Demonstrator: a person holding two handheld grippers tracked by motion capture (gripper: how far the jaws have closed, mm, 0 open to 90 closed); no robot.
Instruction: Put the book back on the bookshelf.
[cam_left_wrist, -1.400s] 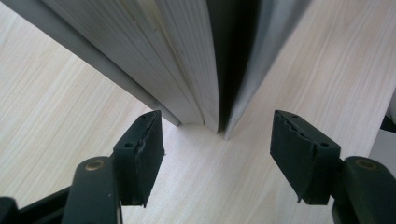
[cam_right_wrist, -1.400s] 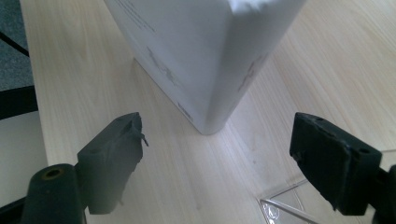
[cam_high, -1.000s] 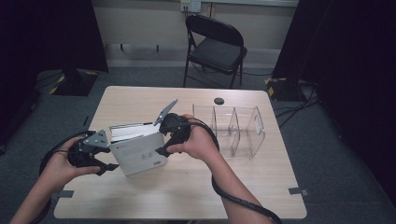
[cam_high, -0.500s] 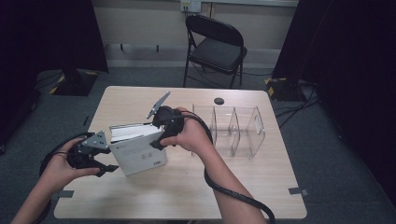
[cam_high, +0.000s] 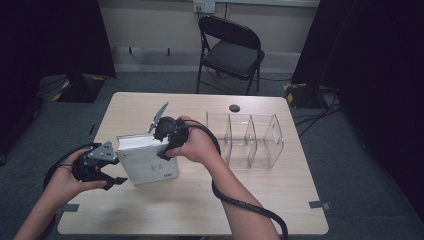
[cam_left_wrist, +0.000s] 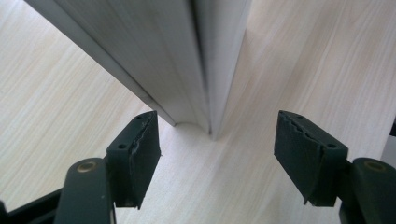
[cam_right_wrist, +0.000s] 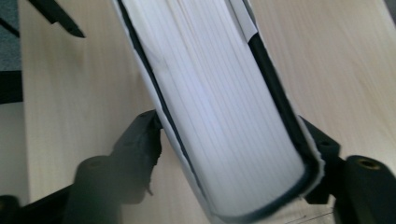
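With the right hand-held gripper (cam_right_wrist: 233, 154) newly closed onto the thick white hardcover book's (cam_high: 147, 159) upper edge and the left hand-held gripper (cam_left_wrist: 219, 154) gaping unclamped around its spine, the upright book may topple onto the light wooden tabletop (cam_high: 200, 210).

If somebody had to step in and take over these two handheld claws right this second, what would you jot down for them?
Right gripper: its jaws have just been closing and now clamp the white book across its thickness at the top right corner, pages between the pads.
Left gripper: open, at the book's lower left corner, pads not touching it.
Things: the book stands on edge on the table; the clear divided organizer stands to its right with nothing in its slots.
Done: book stood up and gripped.
Left: probably lifting it into an organizer slot, though that is my guess.
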